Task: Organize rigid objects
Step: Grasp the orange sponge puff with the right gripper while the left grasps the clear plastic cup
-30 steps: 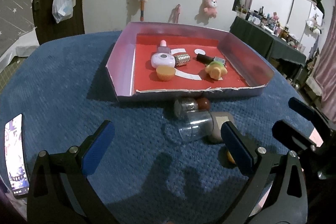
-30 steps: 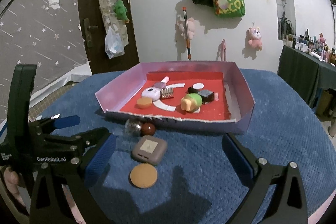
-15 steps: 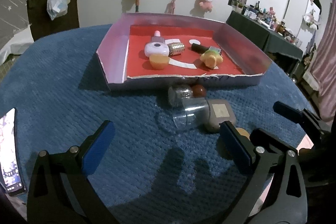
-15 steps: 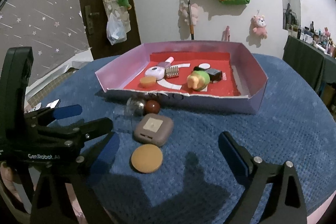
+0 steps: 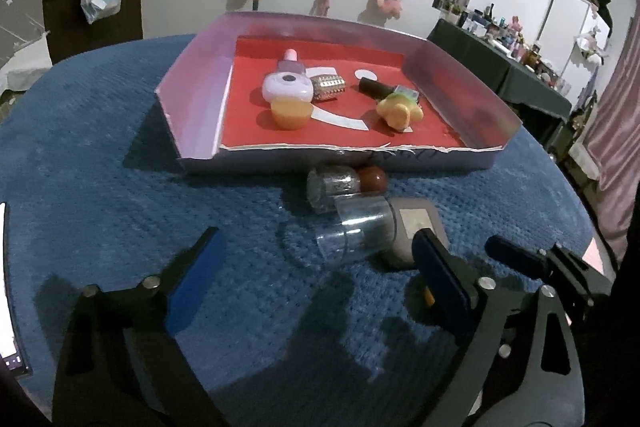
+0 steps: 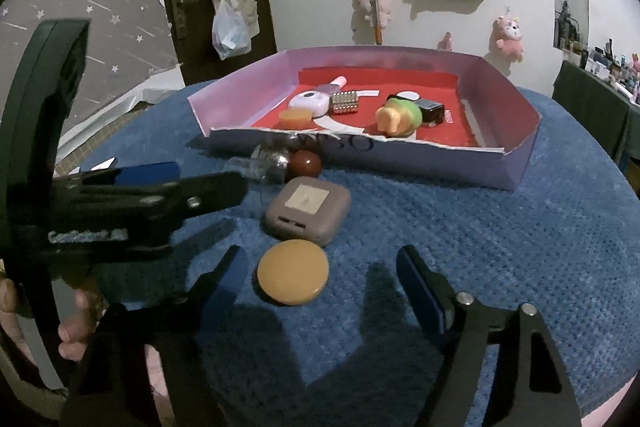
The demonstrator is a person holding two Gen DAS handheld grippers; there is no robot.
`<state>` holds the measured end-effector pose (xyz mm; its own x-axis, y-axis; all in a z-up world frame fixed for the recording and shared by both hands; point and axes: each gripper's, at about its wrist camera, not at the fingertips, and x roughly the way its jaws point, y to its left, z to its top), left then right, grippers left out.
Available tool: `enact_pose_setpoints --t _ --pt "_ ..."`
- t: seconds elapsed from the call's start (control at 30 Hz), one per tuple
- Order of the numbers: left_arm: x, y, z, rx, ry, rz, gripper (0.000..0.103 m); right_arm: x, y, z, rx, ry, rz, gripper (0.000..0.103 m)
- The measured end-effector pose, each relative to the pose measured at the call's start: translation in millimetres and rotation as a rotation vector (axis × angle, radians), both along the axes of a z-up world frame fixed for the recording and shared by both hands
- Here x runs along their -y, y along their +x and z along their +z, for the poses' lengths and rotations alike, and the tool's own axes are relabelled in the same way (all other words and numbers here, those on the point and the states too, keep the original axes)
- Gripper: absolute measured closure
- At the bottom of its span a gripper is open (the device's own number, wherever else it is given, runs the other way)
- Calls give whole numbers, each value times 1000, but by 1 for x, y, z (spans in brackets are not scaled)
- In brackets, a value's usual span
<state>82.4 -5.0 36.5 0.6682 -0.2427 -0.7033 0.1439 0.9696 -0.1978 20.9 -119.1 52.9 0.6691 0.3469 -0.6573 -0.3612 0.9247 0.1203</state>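
Observation:
A pink tray with a red floor (image 5: 200, 103) (image 6: 516, 115) holds several small objects on the blue cloth. In front of it lie a clear cup on its side (image 5: 356, 231), a small glass jar (image 5: 332, 185) (image 6: 272, 163), a brown ball (image 5: 372, 179) (image 6: 305, 163), a taupe square case (image 5: 420, 223) (image 6: 308, 209) and an orange disc (image 6: 293, 271). My left gripper (image 5: 316, 275) is open, just short of the clear cup. My right gripper (image 6: 320, 283) is open, its fingers either side of the orange disc.
A phone (image 5: 8, 307) lies at the left edge of the round table. The left gripper's body (image 6: 120, 207) fills the left of the right wrist view, close to the jar. The right gripper's finger (image 5: 532, 259) shows at right. A wall with toys is behind.
Both grippers have moved forward and lower toward the loose objects. The right gripper now brackets the orange disc and its fingers stand closer together. Nothing has been picked up.

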Motion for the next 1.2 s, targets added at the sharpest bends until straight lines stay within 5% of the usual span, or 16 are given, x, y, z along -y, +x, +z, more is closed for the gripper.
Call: enact_pose_setpoints --t 0.4,0.57,0.73,1.2 --pt "9 17 -12 -32 -43 16 32 -5 3 -11 -6 -9 1 37" --pt "11 15 -12 -22 -86 -4 58 -8 3 -12 3 -19 7 49" --pt "9 11 -11 -24 -123 -33 73 -12 2 -12 7 -21 30 60" --pt "2 -3 6 11 -111 -33 74 -3 1 4 1 43 27 63"
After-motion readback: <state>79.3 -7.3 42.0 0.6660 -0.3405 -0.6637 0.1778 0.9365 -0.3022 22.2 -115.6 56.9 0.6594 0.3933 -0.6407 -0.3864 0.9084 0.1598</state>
